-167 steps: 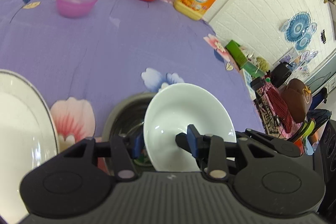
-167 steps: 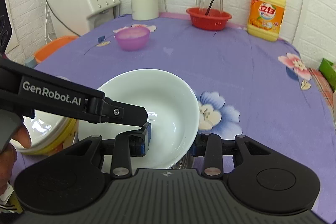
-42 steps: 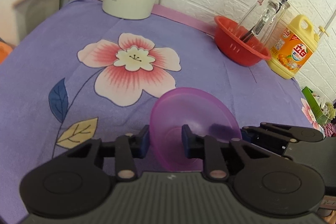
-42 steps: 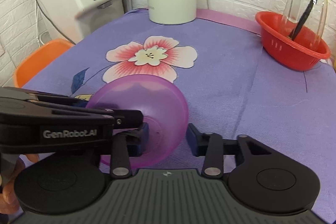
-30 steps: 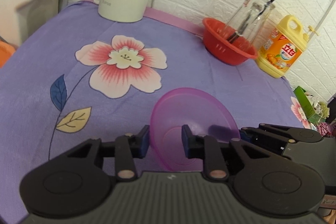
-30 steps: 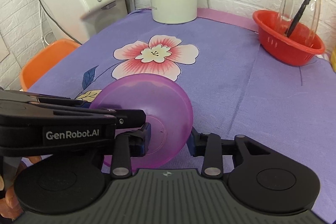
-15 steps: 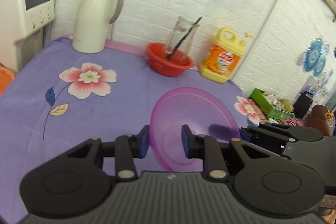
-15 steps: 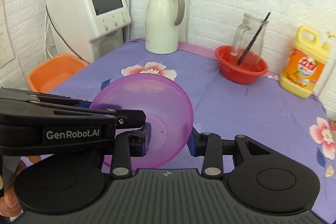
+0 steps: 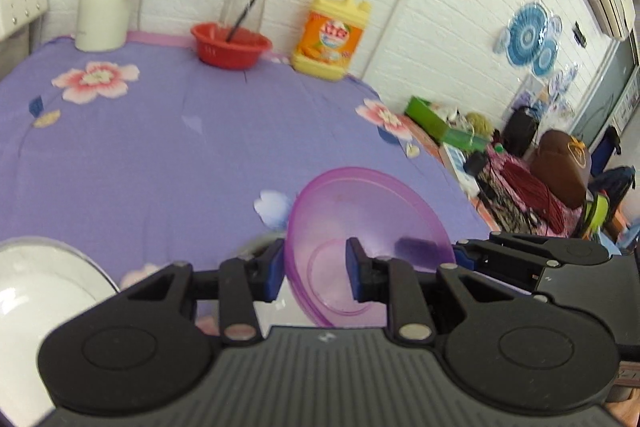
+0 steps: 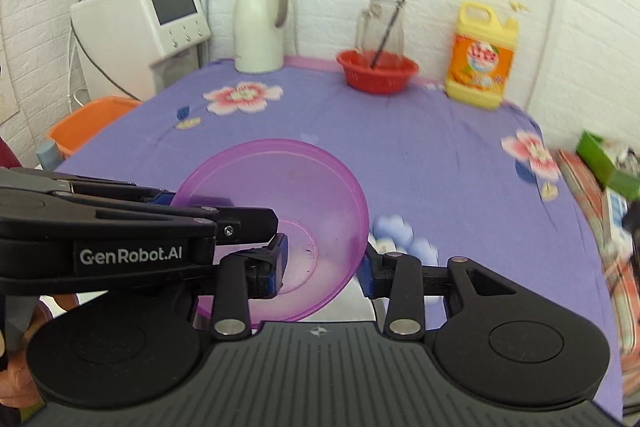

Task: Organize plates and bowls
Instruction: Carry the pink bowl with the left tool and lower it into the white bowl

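One purple bowl aloft, tilted, carried between both tools above counter's near edge. Left hand-held gripper clamps bowl's left rim, jaws narrow; right hand-held gripper pinches opposite rim. Beneath bowl, white and metal dishware barely glimpsed, probably stack destination; contents hard to tell. White plate sits at near left edge, apart. Judgement: bowl not yet set down; lowering into stack and release remain, plate possibly still to sort. Kettle, red basket, detergent jug line far edge, untouched.
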{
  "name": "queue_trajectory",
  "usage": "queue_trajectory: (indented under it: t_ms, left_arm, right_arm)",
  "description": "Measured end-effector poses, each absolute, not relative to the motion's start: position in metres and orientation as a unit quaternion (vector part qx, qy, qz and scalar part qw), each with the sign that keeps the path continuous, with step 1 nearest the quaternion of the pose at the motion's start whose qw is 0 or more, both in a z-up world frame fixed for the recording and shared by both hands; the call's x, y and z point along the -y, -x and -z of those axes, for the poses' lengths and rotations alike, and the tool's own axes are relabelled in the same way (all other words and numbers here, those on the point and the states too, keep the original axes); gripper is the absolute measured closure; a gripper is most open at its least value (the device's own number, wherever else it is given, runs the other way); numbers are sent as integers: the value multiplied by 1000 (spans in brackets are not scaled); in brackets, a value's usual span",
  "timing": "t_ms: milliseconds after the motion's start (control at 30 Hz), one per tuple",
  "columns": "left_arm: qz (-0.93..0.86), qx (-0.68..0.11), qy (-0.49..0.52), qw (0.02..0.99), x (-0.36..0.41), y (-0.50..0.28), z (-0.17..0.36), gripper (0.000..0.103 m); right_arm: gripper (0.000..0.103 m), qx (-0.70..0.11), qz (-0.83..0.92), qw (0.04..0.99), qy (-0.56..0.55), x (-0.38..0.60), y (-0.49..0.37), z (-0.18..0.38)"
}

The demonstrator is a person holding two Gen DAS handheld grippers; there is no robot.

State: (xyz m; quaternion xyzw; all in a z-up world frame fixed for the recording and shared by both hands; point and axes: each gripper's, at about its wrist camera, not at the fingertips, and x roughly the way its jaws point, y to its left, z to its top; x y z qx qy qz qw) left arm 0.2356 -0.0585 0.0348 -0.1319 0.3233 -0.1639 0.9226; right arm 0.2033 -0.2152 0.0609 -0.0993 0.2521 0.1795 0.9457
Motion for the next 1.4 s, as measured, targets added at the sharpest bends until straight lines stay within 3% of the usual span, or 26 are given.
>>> queue_trajectory:
  t_ms: [367, 433, 467, 500, 567, 767, 1400]
  left_arm:
    - [161, -351, 114, 915, 63, -249, -4, 79]
    - [166, -336, 114, 920, 58, -248, -6, 69]
    - [171, -326, 120, 922, 54, -246, -9, 50]
    - [167, -318, 126, 925, 50, -243, -12, 38]
    - [157, -287, 123, 937, 46, -234, -20, 38]
    - [147, -263, 102, 948, 45, -229, -27, 37]
    - [108, -342, 57, 932, 53, -275, 21, 35]
  right_arm:
    - [36, -275, -186, 939, 88, 220, -212, -25]
    - [34, -270, -194, 940, 76, 225, -210, -24]
    - [31, -265, -199, 941, 66, 228, -208, -25]
    - [21, -258, -201, 943, 53, 232, -204, -26]
    - [0, -230, -181, 955, 43, 236, -192, -28]
    - [0, -170, -131, 975, 49, 244, -171, -29]
    - [0, -255, -135, 957, 0, 237, -214, 15]
